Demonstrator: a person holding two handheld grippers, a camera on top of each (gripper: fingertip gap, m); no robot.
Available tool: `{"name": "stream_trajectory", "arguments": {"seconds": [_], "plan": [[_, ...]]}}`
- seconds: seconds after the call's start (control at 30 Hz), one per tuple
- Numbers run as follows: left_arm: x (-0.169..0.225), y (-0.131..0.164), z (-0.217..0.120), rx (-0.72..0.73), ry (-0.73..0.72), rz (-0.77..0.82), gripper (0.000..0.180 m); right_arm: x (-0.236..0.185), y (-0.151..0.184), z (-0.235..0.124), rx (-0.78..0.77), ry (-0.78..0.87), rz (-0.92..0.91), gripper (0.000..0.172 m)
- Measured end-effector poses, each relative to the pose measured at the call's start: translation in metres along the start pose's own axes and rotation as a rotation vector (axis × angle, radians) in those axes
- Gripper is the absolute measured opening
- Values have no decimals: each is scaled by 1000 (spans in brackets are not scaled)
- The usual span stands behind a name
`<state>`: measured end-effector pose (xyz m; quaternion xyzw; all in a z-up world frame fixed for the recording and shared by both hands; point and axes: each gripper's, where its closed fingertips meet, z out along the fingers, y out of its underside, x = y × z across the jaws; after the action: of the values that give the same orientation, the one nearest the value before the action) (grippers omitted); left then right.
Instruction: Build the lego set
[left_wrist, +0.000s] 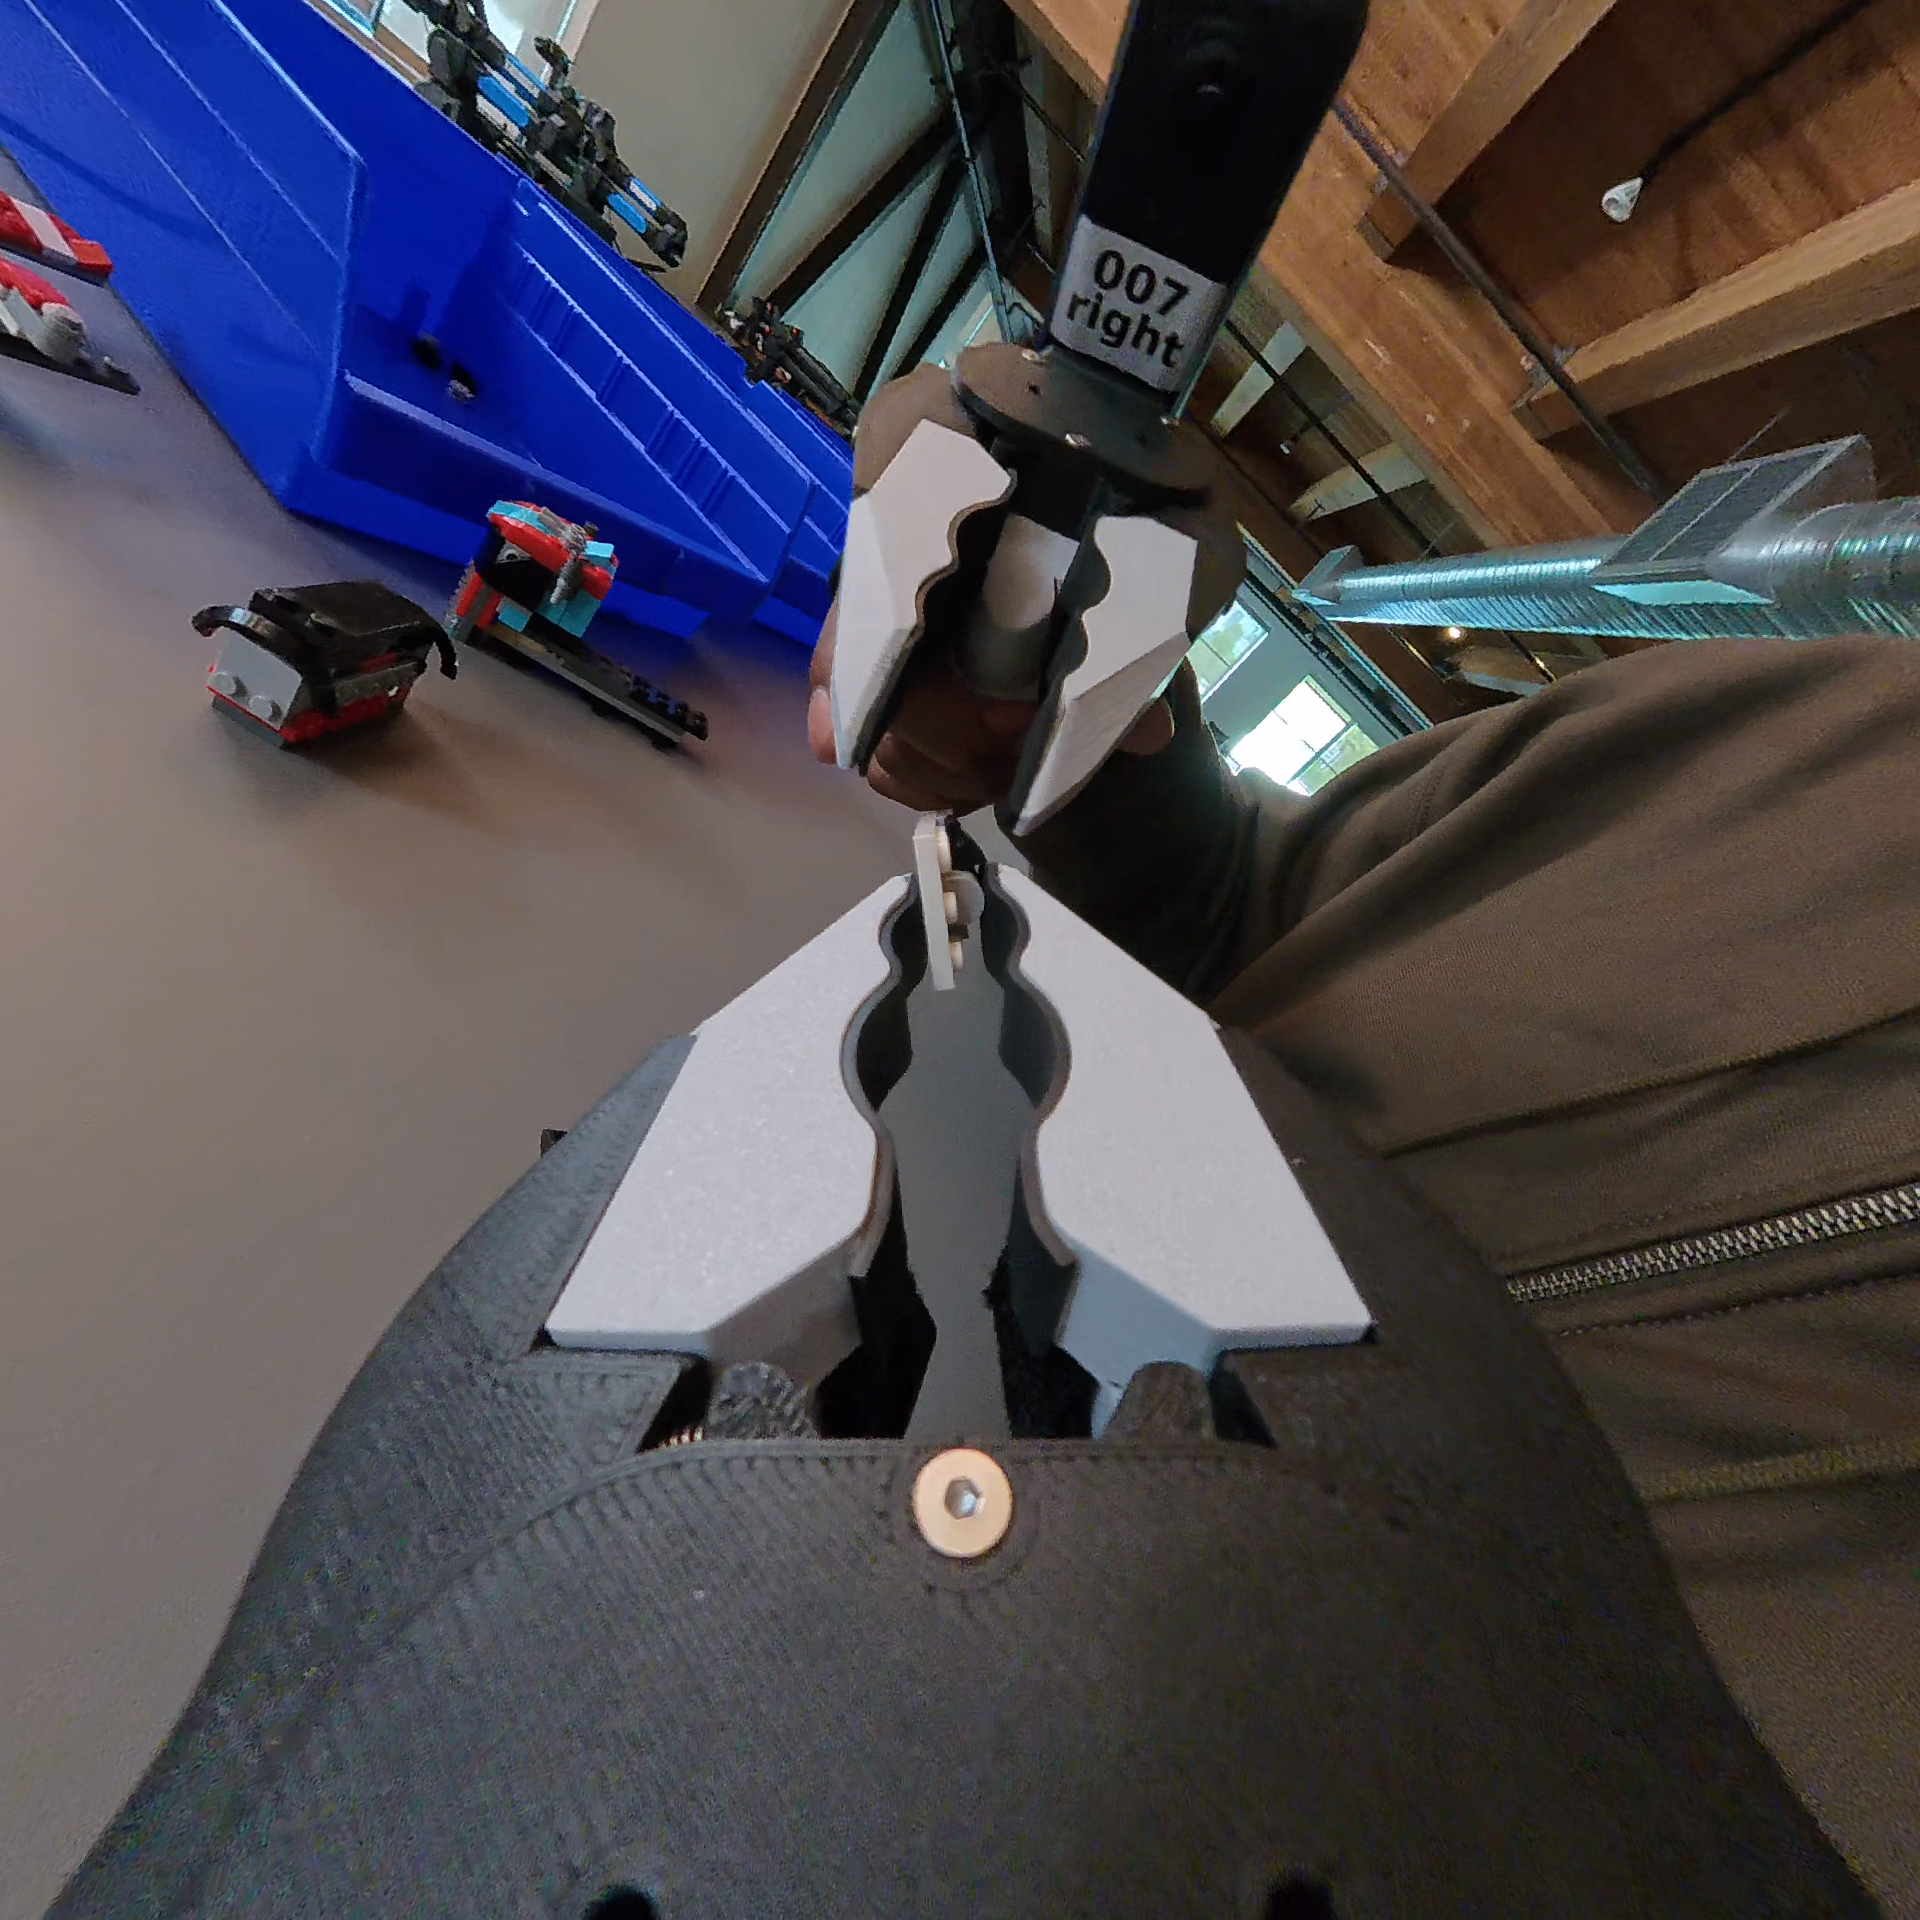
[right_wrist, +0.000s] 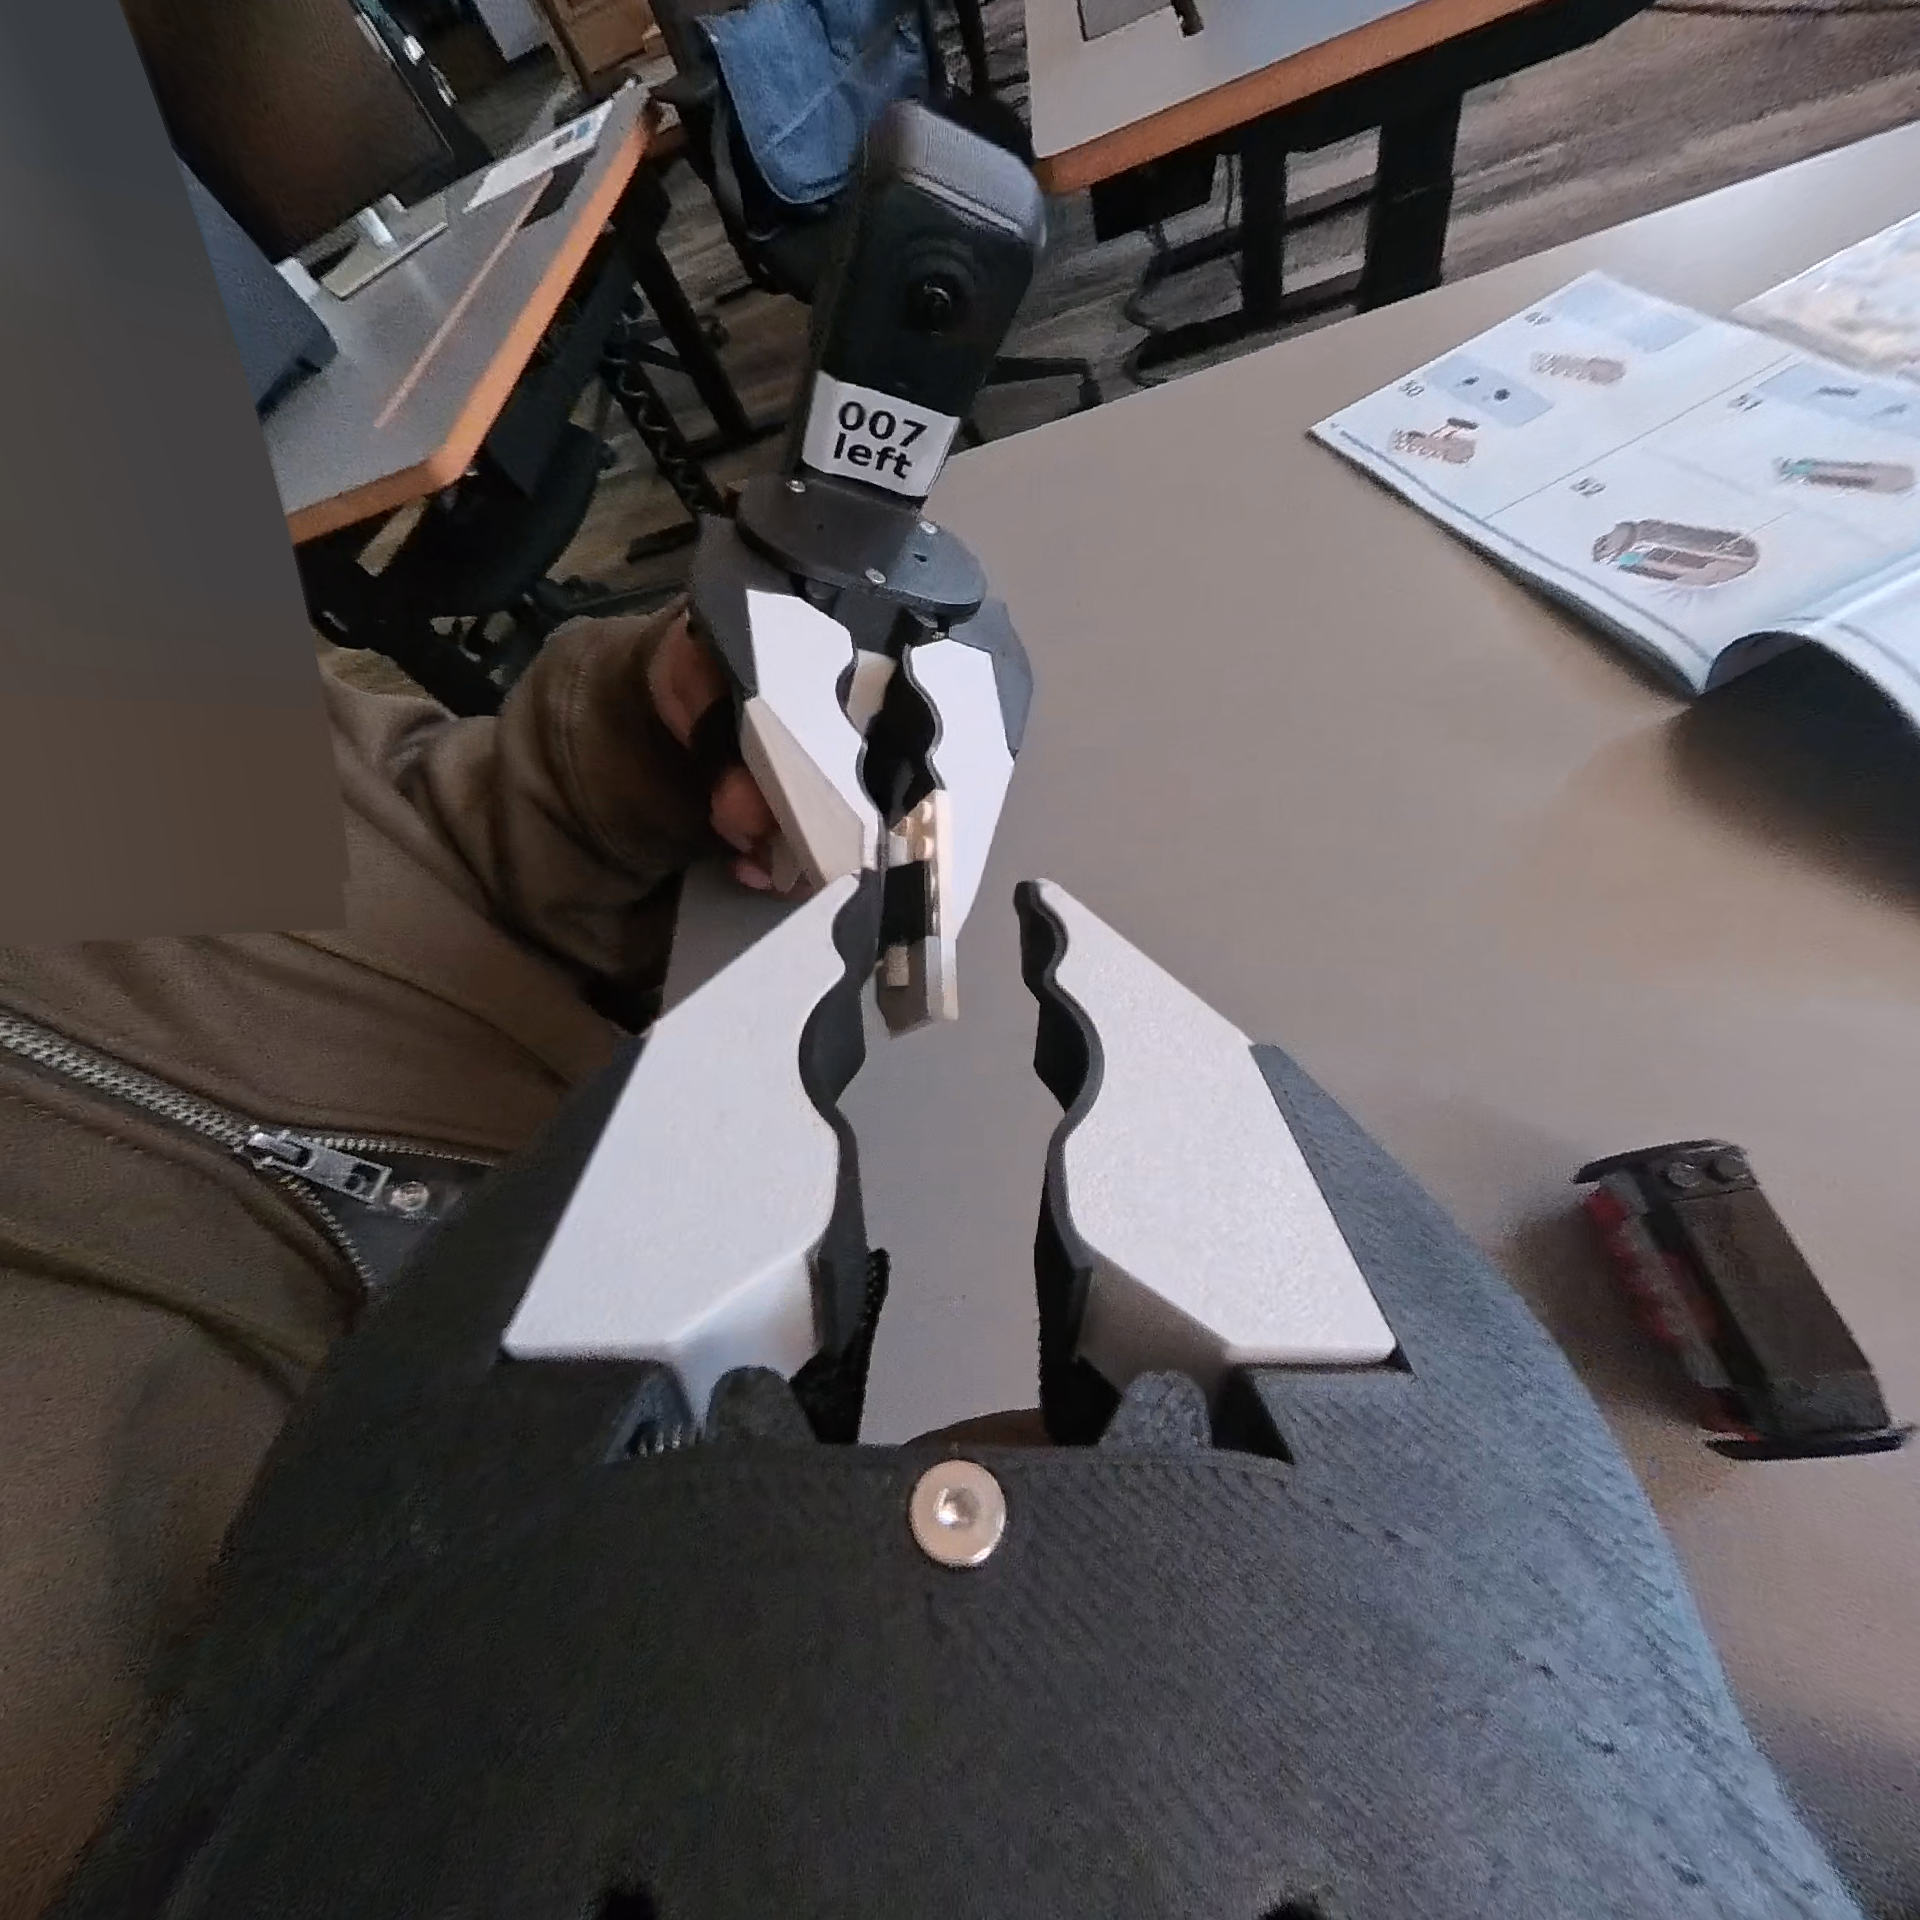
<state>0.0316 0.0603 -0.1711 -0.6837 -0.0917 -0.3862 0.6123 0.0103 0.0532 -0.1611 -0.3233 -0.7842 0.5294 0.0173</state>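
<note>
Grey tabletop with brick builds, blue bins and an open instruction booklet

From my feeds I see a matte grey table (left_wrist: 312, 1039) carrying everything, and I take the black-roofed brick model with red and grey base (left_wrist: 317, 665) as my landmark. Just beside it, toward the far edge, stands a red-and-teal brick assembly on a dark plate (left_wrist: 566, 623). Behind that sit the blue plastic bins (left_wrist: 416, 312). Well off to its left lie red-and-white brick pieces (left_wrist: 42, 281). In my right feed an open instruction booklet (right_wrist: 1662, 488) lies flat, and a black-and-red brick piece (right_wrist: 1745, 1299) rests nearer me.
</note>
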Motion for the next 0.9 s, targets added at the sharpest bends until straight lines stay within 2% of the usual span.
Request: {"name": "stream_trajectory", "arguments": {"seconds": [0.47, 0.6, 0.9], "plan": [[7, 4, 2, -24, 22, 65, 10, -10, 7, 4, -42, -111, 75, 22], [8, 3, 2, -20, 25, 85, 9, -16, 6, 4, -44, -144, 72, 12], [15, 6, 3, -39, 42, 143, 9, -24, 7, 3, -54, -192, 72, 11]]}}
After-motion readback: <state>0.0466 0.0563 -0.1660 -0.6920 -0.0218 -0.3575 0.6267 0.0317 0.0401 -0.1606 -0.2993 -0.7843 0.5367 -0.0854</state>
